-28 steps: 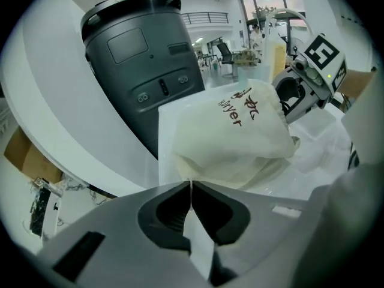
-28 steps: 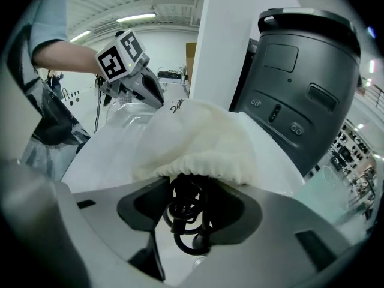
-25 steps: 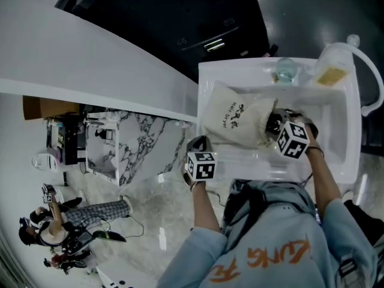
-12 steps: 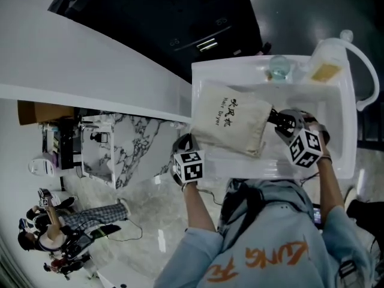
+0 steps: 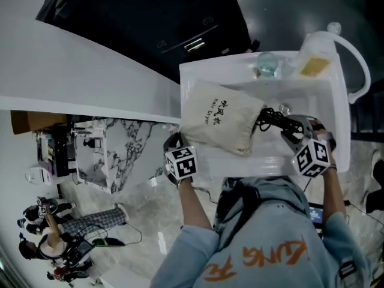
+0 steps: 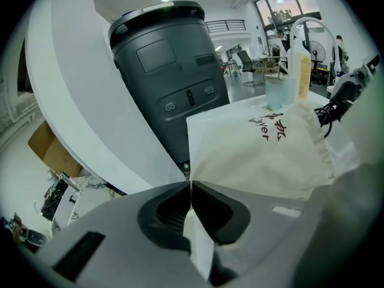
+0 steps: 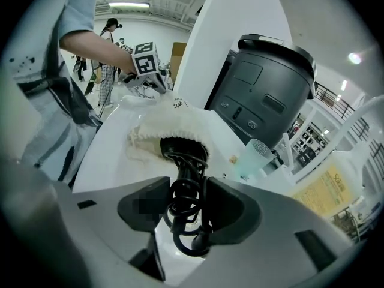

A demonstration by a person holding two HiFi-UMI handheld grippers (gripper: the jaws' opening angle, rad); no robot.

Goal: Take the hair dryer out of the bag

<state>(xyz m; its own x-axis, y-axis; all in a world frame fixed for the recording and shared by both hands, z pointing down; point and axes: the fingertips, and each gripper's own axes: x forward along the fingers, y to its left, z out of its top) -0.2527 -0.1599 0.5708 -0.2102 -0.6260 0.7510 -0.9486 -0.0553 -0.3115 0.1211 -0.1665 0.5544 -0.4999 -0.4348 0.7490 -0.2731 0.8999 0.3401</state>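
Observation:
A cream drawstring bag (image 5: 219,125) printed "Hair Dryer" lies on a white counter (image 5: 315,101). My left gripper (image 5: 179,143) is shut on the bag's closed end, and the cloth (image 6: 270,155) is pinched between its jaws (image 6: 191,188). To the right of the bag's mouth, my right gripper (image 5: 287,126) is shut on the hair dryer's black coiled cord (image 5: 268,117). In the right gripper view the cord bundle (image 7: 186,185) sits between the jaws (image 7: 187,206) and runs back into the bag's open mouth (image 7: 174,141). The dryer's body is hidden inside.
A large dark bin (image 5: 180,23) stands beyond the counter's far edge. At the back of the counter are a clear cup (image 5: 267,65) and a pump bottle (image 5: 318,53) with a yellow label. The counter's near edge is close to the person's body.
My right gripper has drawn away to the right and nearer the person, pulling the cord out of the bag's mouth. The bag and my left gripper have shifted a little left.

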